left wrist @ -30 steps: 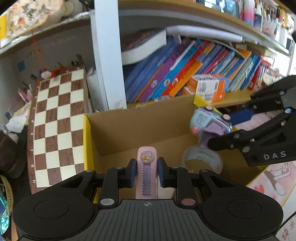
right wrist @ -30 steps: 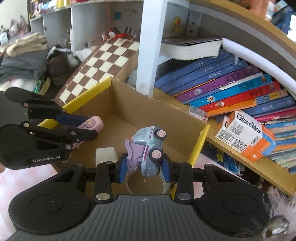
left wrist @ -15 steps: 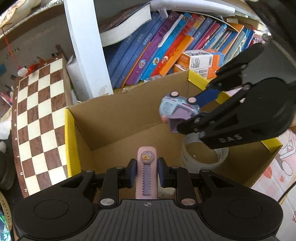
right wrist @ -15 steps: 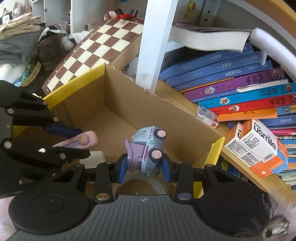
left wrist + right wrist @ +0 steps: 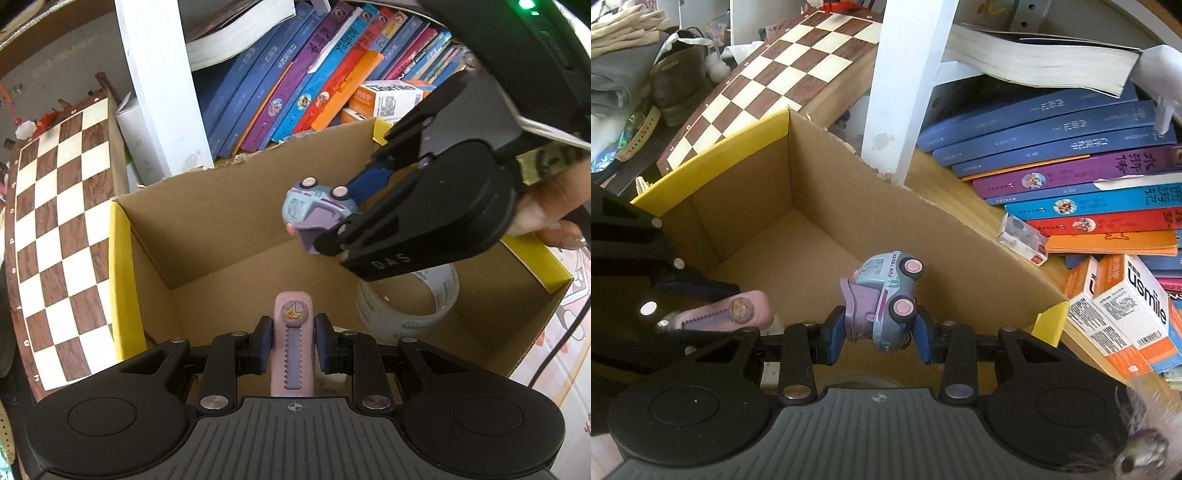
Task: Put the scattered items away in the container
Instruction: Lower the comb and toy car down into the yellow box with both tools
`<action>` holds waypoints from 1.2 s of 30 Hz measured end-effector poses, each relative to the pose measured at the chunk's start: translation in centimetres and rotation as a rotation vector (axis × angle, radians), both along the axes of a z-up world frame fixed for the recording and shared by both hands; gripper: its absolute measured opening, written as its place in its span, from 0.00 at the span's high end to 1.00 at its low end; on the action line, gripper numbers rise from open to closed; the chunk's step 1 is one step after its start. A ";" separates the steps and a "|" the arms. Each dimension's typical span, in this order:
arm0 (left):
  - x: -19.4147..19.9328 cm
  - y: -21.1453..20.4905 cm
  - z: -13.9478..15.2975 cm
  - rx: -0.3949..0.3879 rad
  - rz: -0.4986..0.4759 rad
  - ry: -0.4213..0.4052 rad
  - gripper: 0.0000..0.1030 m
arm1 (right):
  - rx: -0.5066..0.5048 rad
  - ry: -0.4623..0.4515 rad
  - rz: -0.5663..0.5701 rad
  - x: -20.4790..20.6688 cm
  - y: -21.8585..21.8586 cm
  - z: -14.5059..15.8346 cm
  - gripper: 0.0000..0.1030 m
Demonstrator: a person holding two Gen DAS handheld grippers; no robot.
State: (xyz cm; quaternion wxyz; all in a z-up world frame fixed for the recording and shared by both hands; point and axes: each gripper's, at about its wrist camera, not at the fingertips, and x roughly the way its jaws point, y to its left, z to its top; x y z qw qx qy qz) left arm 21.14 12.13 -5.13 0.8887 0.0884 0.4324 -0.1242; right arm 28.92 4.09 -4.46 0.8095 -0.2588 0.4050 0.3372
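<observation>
With the left gripper [image 5: 292,347] clamped on a pink plastic box cutter [image 5: 291,350] and the right gripper [image 5: 881,332] pinching a small blue-and-purple toy truck [image 5: 886,299], both poised over the open brown cardboard box [image 5: 229,221] at frame centre, a release could let either item bounce off the clear tape roll [image 5: 406,306] lying inside.

Plain brown corrugated cardboard box [image 5: 229,229], matt and slightly fibrous inside, torn ragged along the back rim, with smooth yellow facing on its side rims; inside it a roll of clear glossy tape [image 5: 406,306]. Glossy moulded plastic on the toy truck [image 5: 886,295] and smooth pink plastic with a toothed lilac strip on the utility knife [image 5: 293,347], both between matt black plastic gripper bodies with ribbed grey tops, blue pads [image 5: 264,345] and small shiny metal pins. Satin wood-veneer chessboard [image 5: 55,240], glossy paper book covers [image 5: 1071,184], white painted shelf post [image 5: 901,85] scuffed near its foot.
</observation>
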 end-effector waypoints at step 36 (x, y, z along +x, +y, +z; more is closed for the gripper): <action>0.4 -0.1 0.2 -0.018 -0.007 0.027 0.77 | -0.023 0.036 0.011 0.2 0.6 -1.2 0.65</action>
